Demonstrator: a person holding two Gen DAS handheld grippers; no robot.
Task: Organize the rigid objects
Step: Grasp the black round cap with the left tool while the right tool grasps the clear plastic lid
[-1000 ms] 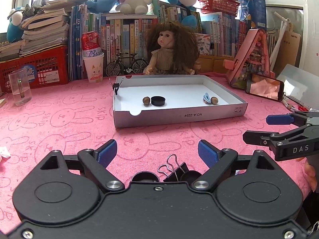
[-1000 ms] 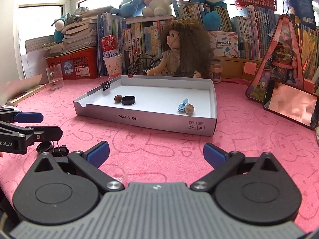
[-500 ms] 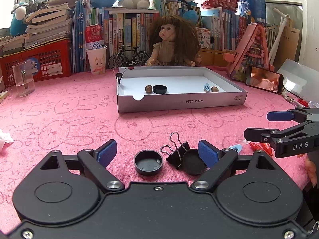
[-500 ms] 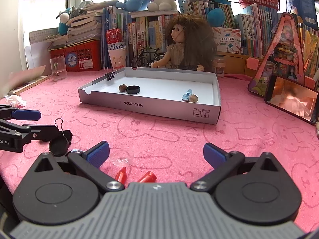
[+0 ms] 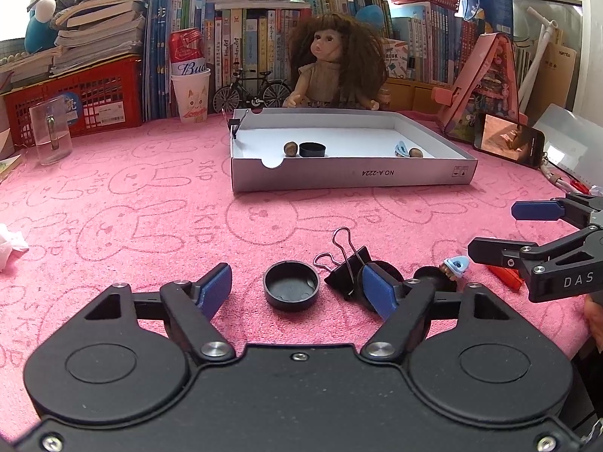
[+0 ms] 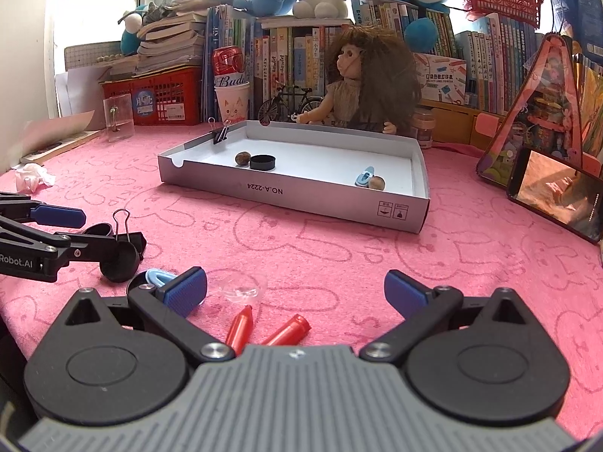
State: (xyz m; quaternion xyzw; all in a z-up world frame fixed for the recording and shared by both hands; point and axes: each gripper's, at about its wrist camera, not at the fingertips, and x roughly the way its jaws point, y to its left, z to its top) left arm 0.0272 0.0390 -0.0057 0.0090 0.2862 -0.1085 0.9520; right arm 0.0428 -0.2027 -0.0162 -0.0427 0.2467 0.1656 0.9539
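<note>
A white cardboard tray (image 5: 350,179) stands mid-table; it also shows in the right wrist view (image 6: 286,190). It holds a black cap (image 5: 312,149), two nuts and a small blue piece. My left gripper (image 5: 297,290) is open around a black cap (image 5: 291,289) on the pink cloth. A black binder clip (image 5: 348,267) and further black caps lie by its right finger. My right gripper (image 6: 296,290) is open and empty above two red caps (image 6: 241,329) and a clear cap (image 6: 243,286). A small blue piece (image 6: 160,277) lies by its left finger.
A doll (image 5: 335,64), a toy bicycle, a paper cup with a can and rows of books line the back. A glass (image 5: 51,135) stands at the far left, a phone (image 5: 508,141) at the right. Crumpled paper (image 5: 11,243) lies at the left edge.
Both grippers have pulled back toward me and tilted down. The loose caps, binder clip and red caps near the table's front have come fully into view. Both stay open.
</note>
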